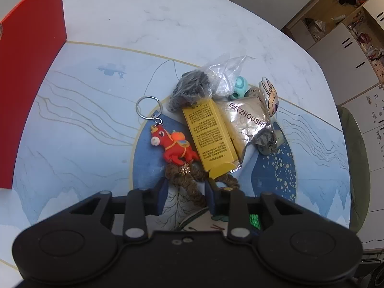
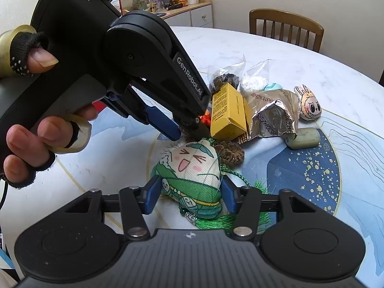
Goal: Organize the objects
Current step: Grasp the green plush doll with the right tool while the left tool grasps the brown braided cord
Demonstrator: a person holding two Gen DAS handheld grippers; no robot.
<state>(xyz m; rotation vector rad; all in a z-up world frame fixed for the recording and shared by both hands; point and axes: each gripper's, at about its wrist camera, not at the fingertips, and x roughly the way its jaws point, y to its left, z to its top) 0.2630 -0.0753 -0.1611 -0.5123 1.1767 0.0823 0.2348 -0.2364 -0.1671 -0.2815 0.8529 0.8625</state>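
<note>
Both right fingers (image 2: 151, 195) flank the green plush sachet (image 2: 194, 170).

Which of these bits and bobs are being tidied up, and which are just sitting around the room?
Being tidied:
- brown scrunchie between the left tool
- green pouch between the right tool
- red horse keyring
- yellow box
- foil packet

Just around:
- wooden chair
- cupboard shelves
</note>
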